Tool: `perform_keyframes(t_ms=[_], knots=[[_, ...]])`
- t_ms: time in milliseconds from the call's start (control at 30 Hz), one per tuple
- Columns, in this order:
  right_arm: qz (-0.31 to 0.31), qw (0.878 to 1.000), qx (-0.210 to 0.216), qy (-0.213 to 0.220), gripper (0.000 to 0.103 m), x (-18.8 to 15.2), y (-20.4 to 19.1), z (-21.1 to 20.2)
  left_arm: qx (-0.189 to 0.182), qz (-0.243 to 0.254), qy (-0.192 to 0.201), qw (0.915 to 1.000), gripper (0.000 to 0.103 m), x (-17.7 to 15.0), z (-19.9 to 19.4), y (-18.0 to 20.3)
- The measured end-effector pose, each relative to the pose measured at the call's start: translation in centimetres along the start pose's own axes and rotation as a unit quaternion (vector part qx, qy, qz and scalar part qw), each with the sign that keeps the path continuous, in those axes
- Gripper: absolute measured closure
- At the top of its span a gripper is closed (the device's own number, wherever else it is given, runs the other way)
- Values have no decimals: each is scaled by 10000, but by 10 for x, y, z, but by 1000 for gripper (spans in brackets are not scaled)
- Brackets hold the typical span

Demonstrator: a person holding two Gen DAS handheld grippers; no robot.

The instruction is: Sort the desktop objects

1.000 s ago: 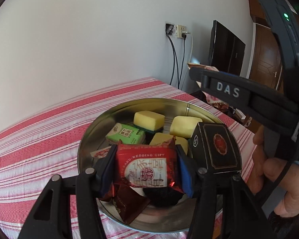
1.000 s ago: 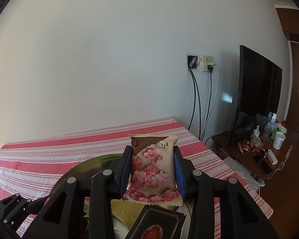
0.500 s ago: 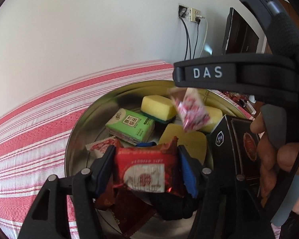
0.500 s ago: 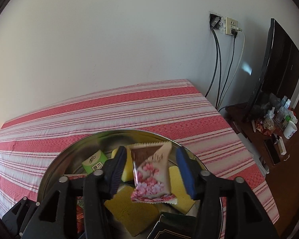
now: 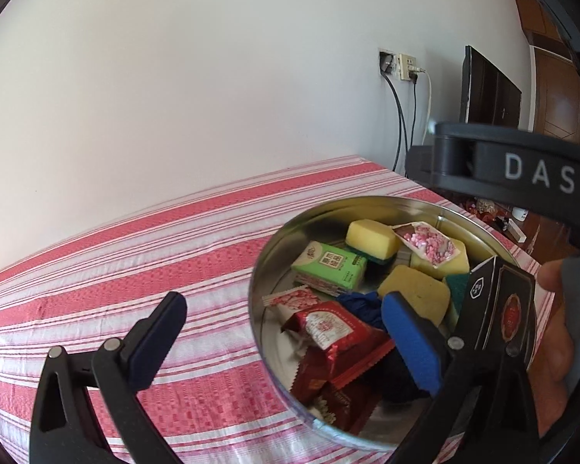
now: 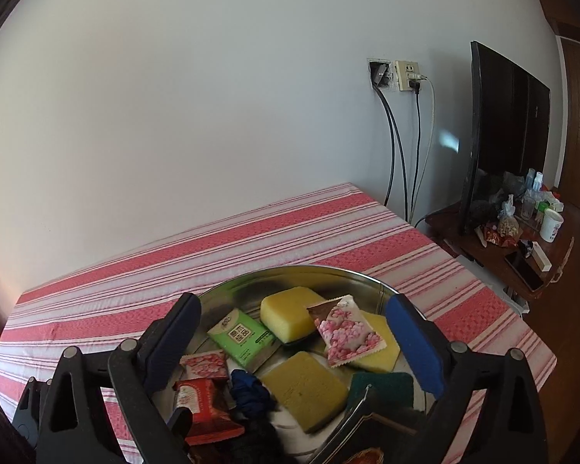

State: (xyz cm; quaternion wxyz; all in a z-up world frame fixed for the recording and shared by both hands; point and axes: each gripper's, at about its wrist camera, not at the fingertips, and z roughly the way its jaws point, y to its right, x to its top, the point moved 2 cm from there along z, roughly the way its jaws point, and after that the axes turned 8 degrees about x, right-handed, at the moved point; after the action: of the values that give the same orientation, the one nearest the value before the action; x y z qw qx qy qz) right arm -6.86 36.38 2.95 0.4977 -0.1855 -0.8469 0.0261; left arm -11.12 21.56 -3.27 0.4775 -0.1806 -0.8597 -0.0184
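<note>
A round metal tin (image 5: pixel 321 208) (image 6: pixel 228 284) sits on the red striped cloth. It holds yellow sponges (image 5: pixel 371 236) (image 6: pixel 288 311), a green tissue pack (image 5: pixel 328 266) (image 6: pixel 243 336), a red snack packet (image 5: pixel 332 332) (image 6: pixel 201 402), a pink floral packet (image 5: pixel 425 243) (image 6: pixel 348 330), a blue fabric piece (image 6: pixel 251 390) and a black box (image 5: pixel 498 313). My left gripper (image 5: pixel 282 344) is open and empty, its right finger over the tin. My right gripper (image 6: pixel 294 342) is open and empty above the tin.
The striped tablecloth (image 5: pixel 154 255) (image 6: pixel 251 239) covers the table up to the white wall. A TV (image 6: pixel 502 135) and a cluttered wooden stand (image 6: pixel 522 239) are to the right. Cables hang from a wall socket (image 6: pixel 406 75). The other gripper's handle (image 5: pixel 522 170) crosses the left wrist view.
Both grippers opened. The red packet dropped from the left gripper into the tin, the pink floral packet from the right gripper onto the sponges. The left gripper shifted left.
</note>
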Motion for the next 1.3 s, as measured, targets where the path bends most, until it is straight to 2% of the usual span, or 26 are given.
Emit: perform_keyframes(t_ms=[200, 400, 633, 767, 933, 1100, 1300], knots=[[286, 9995, 157, 38, 3, -16, -25, -14, 397, -70, -8, 9992, 1, -5, -9, -36], [266, 9981, 122, 534, 3, -32, -52, -38, 799, -90, 126, 9967, 1, -13, -19, -65], [-216, 9954, 0, 929, 3, -45, -92, -54, 1002, -370, 58, 9943, 1, -23, -23, -99], [-426, 9939, 100, 1013, 3, -51, -115, -58, 1222, -413, 60, 9916, 1, -31, -24, -115], [-424, 9922, 211, 1149, 3, -56, -132, -63, 1511, -501, 37, 9872, 1, -40, -25, -135], [-531, 9893, 197, 1342, 3, -65, -152, -68, 1574, -773, -24, 9845, 1, -52, -27, -158], [-739, 9885, 328, 1275, 3, -74, -175, -64, 1886, -972, -48, 9772, 0, -61, -30, -184]])
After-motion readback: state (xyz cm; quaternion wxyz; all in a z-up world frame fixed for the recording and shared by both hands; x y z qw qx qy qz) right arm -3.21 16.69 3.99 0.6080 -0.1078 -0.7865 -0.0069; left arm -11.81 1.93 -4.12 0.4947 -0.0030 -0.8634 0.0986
